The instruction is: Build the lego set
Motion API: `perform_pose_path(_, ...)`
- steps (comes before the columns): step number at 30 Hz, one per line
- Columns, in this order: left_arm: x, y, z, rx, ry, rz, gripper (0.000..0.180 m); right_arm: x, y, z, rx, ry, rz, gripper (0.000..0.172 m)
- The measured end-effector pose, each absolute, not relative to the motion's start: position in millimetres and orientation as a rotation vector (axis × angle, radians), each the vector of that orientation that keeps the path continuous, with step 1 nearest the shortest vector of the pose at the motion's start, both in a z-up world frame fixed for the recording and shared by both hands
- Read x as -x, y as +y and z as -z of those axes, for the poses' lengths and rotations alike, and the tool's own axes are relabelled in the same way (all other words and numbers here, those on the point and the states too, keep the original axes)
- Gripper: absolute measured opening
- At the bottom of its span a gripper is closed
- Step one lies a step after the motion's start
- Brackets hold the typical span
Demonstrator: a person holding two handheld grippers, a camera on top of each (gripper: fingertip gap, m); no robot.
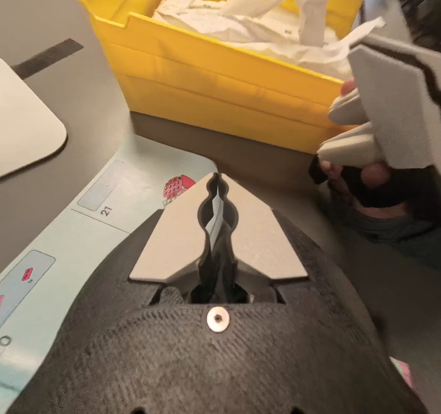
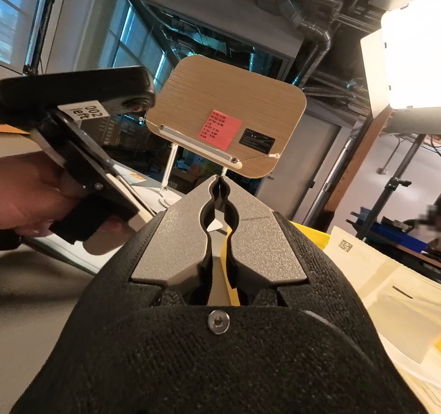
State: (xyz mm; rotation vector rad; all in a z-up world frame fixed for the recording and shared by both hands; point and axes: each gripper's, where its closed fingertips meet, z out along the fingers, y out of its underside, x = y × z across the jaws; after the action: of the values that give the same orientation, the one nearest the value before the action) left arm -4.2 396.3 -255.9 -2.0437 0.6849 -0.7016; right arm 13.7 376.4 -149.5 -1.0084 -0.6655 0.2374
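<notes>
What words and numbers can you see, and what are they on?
I can't copy writing out; here is where it sits.
Pale blue page: a printed number.
White sticker: printed text.
Pink note on the wooden board: handwritten lines.
Black label: too small.
Paper bags in the yellow bin: blurred.
Cream paper: a square code.

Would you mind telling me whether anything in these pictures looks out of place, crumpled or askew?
The white paper bags in the yellow bin are crumpled and piled loosely; one torn-looking edge hangs over the bin's rim. The instruction booklet lies flat on the table. Both tools, left and right, are shut. Nothing looks spilled or broken.
</notes>
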Motion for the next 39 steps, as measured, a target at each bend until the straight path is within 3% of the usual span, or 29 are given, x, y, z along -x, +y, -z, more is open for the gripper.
perform_pose_path(15, 9.2, 376.5, 204.9, 1.795, 0.458, 1.443, 0.0, -9.5, 375.8, 152.0, 1.011, -0.688, -0.243, 0.0)
perform_pose_path(29, 14.0, 369.7, 189.8, 1.697, 0.355, 1.734, 0.0, 5.5, 375.0, 165.6, 1.04, -0.782, -0.27, 0.0)
perform_pose_path(33, 13.7, 371.0, 193.1, 1.721, 0.363, 1.697, 0.0, 20.4, 360.9, 168.7, 1.017, -0.856, -0.417, 0.023)
perform_pose_path(39, 17.6, 372.3, 192.7, 1.716, 0.356, 1.683, 0.0, 22.2, 377.9, 186.8, 1.139, -0.884, -0.347, 0.035)
